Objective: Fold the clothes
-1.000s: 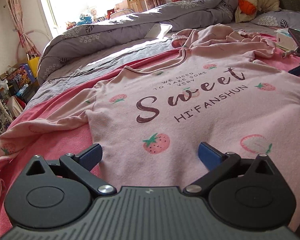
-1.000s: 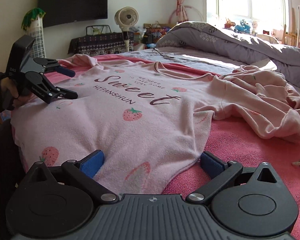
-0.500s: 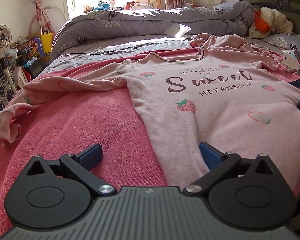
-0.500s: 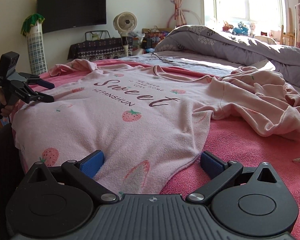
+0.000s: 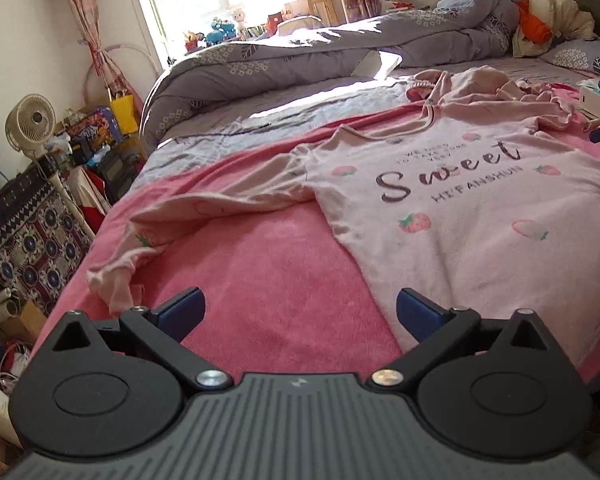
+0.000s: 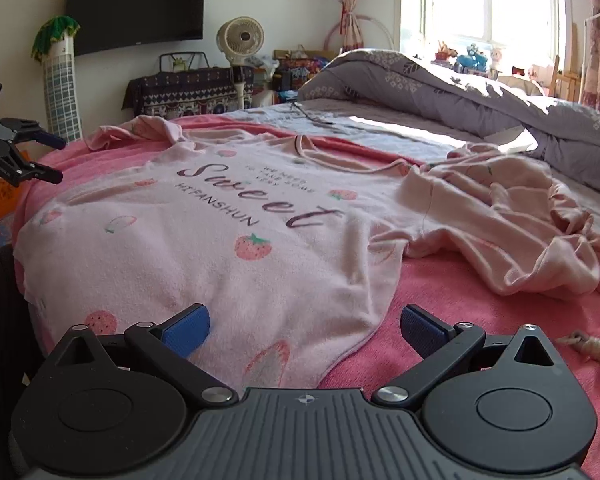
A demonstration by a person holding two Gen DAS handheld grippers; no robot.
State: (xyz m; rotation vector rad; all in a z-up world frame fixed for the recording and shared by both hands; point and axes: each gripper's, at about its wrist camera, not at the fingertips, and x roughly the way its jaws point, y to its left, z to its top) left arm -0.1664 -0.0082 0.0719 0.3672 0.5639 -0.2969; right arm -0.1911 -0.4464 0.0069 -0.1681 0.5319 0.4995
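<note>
Right now the pink top (image 5: 472, 216) lies face up on the pink blanket (image 5: 268, 280) covering the bed, print readable, hem toward the near edge. One sleeve (image 5: 204, 212) trails out toward the bed's left edge, cuff crumpled; the other sleeve (image 6: 496, 220) is bunched in a heap on the right side, w/ more pink fabric piled there. Body is spread flat, prob. so the fold lines come out straight.

Left gripper (image 5: 298, 314) hovers over bare blanket just beside the top's left hem corner, jaws spread wide, holding nothing. Right gripper (image 6: 304, 328) sits low over the right hem area, jaws also spread, empty; fabric lies between them but isn't pinched. Both seem poised at the hem ends for a grab. Folding itself not yet begun; sleeves likely need tucking in first.
</note>
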